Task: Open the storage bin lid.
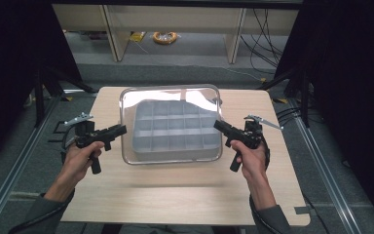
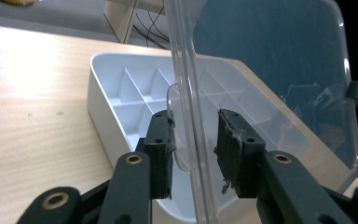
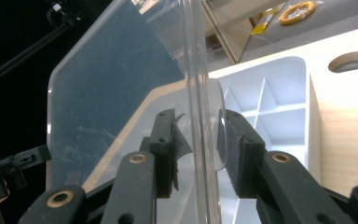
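At the left of the high view, the person's left hand [image 1: 84, 157] is gripping the left gripper [image 1: 121, 129] by its handle, and the tool is pointing right toward the middle of the frame, its tip lying at the left edge of the clear lid [image 1: 171, 125]. In the left gripper view, its two black fingers [image 2: 161, 154] are rising from the bottom centre and standing apart, one on each side of the lid's edge [image 2: 186, 112]; the left pad is lying close against the clear plastic while a visible gap is showing at the right pad, so the fingers are straddling the lid without pinching it. In the centre of the high view, the grey compartment tray [image 1: 175, 131], divided into rows of small cells, is sitting on the light wooden desk [image 1: 175, 195] beneath the lid. Behind the fingers in the left gripper view, the tray [image 2: 121, 98] is lying on the desk [image 2: 32, 107]. At the right of the high view, the right hand [image 1: 251, 158] is holding the right gripper [image 1: 219, 126], which is pointing left at the lid's right edge. In the right gripper view, its fingers [image 3: 237, 149] are likewise sitting either side of the lid's rim [image 3: 198, 107], partly open with slim gaps showing, and the tray [image 3: 270, 107] is lying beyond on the desk [image 3: 349, 116].
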### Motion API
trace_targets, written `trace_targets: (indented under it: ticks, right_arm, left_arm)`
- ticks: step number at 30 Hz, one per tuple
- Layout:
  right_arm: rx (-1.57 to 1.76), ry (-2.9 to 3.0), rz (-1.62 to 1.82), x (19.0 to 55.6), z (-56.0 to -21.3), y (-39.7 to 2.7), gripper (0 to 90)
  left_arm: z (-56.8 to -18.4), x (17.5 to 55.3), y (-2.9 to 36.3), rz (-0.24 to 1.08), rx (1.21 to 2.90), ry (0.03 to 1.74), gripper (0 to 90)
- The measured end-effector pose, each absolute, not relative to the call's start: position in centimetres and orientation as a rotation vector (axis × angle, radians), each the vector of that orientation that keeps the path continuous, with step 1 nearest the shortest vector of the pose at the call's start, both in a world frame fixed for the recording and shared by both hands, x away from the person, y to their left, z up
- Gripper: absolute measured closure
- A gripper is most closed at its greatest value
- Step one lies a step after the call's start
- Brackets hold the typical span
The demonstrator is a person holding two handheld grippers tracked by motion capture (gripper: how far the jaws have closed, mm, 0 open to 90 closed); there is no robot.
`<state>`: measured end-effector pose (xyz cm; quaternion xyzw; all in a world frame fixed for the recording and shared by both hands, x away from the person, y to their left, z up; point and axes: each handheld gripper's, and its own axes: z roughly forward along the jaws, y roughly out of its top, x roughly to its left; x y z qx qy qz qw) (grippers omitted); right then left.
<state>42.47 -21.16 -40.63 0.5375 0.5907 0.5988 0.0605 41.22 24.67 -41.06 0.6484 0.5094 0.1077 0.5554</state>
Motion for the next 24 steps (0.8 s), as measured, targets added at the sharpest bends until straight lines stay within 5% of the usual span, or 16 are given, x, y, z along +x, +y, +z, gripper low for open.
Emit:
trace_targets:
  ticks: [24]
  right_arm:
    - [1.776,1.861,1.710,35.4,-46.6,-22.8,65.8]
  left_arm:
    - [-45.9,34.7,23.7,0.152,1.631,1.187,65.9]
